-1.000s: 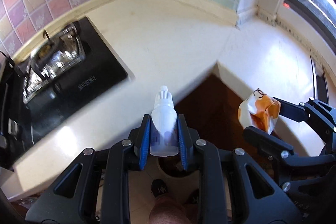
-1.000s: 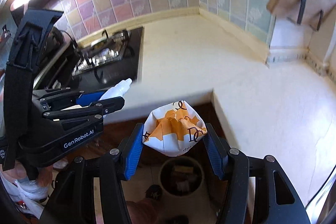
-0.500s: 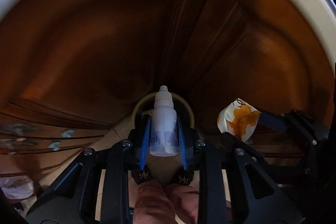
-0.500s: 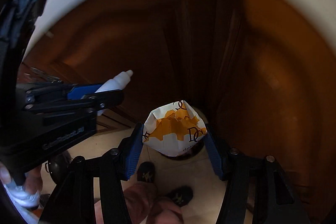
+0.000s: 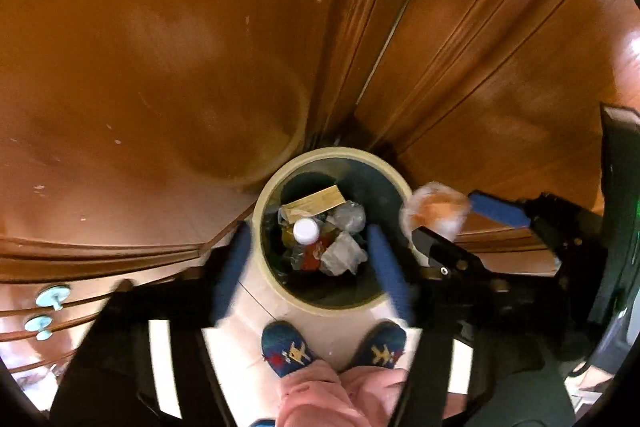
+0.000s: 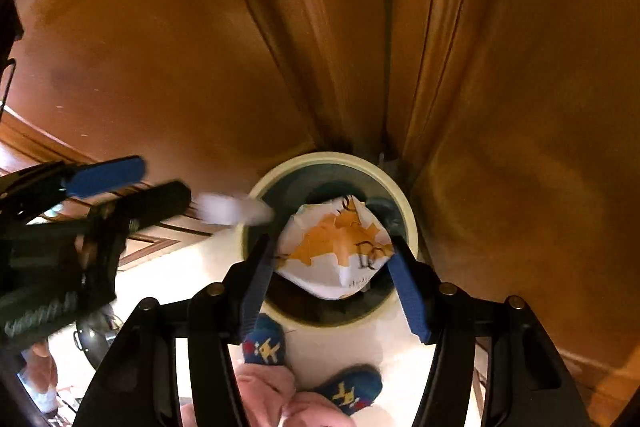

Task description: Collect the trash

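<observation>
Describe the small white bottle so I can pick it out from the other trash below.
Start at the round cream-rimmed bin on the pale floor where the wooden cabinet doors meet. Look inside, between the opening pads of the left tool. The white bottle shows end-on as a plain white disc, unlike the crinkled clear wrappers and the flat tan card around it.

The right gripper (image 6: 332, 267) is pointing down over a round cream-rimmed bin (image 6: 408, 211), its blue-padded jaws opening around a crumpled white-and-orange wrapper (image 6: 336, 251) that is sitting between them. To the left, the left gripper (image 6: 160, 183) is opening too, a blurred white bottle (image 6: 232, 209) hanging just off its tips near the bin's rim. Blue patterned slippers (image 6: 266, 345) are standing below.
</observation>
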`<action>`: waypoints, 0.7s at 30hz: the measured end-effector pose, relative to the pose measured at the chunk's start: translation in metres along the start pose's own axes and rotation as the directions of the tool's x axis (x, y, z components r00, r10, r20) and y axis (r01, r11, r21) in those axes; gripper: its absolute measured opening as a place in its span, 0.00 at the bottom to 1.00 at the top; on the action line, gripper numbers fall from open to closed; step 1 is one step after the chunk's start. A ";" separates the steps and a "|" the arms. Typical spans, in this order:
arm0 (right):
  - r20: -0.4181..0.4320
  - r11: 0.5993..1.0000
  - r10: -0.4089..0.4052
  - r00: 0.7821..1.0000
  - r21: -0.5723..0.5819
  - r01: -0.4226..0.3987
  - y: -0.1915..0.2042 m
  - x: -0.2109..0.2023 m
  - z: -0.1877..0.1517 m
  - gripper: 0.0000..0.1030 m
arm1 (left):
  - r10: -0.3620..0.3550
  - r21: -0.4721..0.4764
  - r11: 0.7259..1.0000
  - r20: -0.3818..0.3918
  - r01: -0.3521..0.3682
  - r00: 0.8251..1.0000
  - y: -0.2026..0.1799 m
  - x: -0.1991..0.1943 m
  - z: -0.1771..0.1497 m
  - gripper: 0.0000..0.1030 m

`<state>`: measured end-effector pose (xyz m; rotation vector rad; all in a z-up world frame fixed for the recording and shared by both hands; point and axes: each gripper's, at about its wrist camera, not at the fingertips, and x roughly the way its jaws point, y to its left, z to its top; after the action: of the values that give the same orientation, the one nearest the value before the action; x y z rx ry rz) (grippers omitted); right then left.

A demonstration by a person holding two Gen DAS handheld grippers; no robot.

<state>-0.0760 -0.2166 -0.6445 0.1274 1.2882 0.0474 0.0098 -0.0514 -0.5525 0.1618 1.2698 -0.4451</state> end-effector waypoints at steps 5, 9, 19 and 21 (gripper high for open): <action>-0.002 1.000 -0.009 1.000 0.006 0.009 0.000 0.014 0.005 0.75 | 0.002 -0.002 1.000 -0.021 -0.002 1.000 0.010 0.005 -0.003 0.80; 0.001 0.999 -0.034 0.999 0.026 0.034 0.004 0.009 0.003 0.76 | 0.006 0.019 1.000 -0.017 -0.006 1.000 0.011 -0.005 -0.006 0.80; -0.026 0.997 -0.057 0.998 0.059 0.059 0.012 -0.065 0.004 0.75 | 0.011 0.021 1.000 0.026 -0.011 1.000 0.005 -0.089 0.003 0.80; -0.028 0.996 -0.058 0.998 0.072 0.060 0.014 -0.092 0.005 0.75 | 0.010 0.012 1.000 0.043 -0.010 0.999 0.003 -0.116 0.008 0.80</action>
<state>-0.0965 -0.2128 -0.5540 0.1517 1.3191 -0.0491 -0.0083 -0.0242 -0.4405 0.1680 1.2234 -0.4456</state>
